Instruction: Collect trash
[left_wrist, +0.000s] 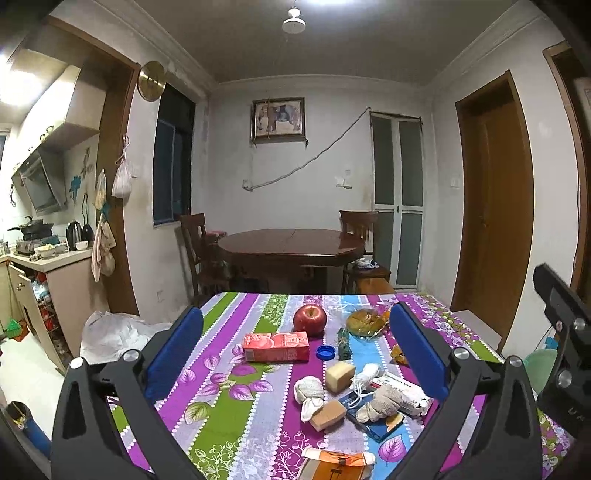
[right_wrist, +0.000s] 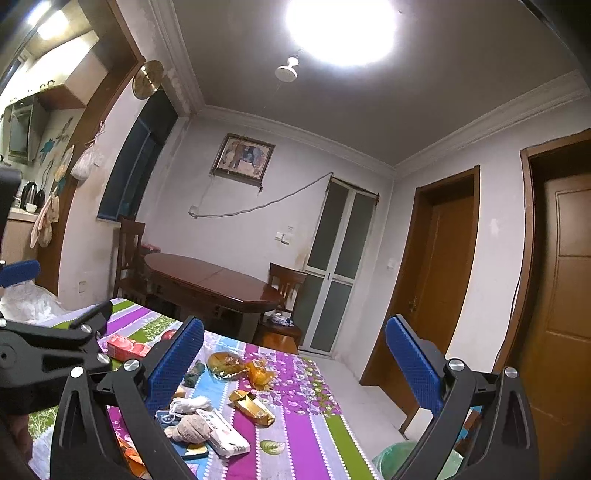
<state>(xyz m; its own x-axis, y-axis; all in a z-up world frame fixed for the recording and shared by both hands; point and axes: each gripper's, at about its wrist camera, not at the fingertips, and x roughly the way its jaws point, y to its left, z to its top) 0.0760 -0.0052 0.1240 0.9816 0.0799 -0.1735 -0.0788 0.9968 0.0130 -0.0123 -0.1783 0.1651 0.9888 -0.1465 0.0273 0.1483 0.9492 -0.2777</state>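
Note:
Litter is spread over the striped flowered tablecloth (left_wrist: 229, 369): a red juice carton (left_wrist: 276, 347), a blue bottle cap (left_wrist: 325, 352), a crumpled white tissue (left_wrist: 309, 391), a beige wad (left_wrist: 382, 404), a white pack (left_wrist: 402, 393) and an orange wrapper (left_wrist: 338, 463). A red apple (left_wrist: 310, 319) and a wrapped pastry (left_wrist: 365, 322) lie further back. My left gripper (left_wrist: 295, 314) hovers open above the carton, holding nothing. My right gripper (right_wrist: 295, 323) is open and empty over the table's right side, near a gold wrapper (right_wrist: 255, 404) and an orange wrapper (right_wrist: 260, 374).
A white plastic bag (left_wrist: 110, 332) sits off the table's left edge and a green bag (right_wrist: 406, 461) off its right edge. Behind stand a dark wooden dining table (left_wrist: 291, 243) with chairs, a kitchen counter (left_wrist: 48, 258) at the left and brown doors (left_wrist: 495, 192) at the right.

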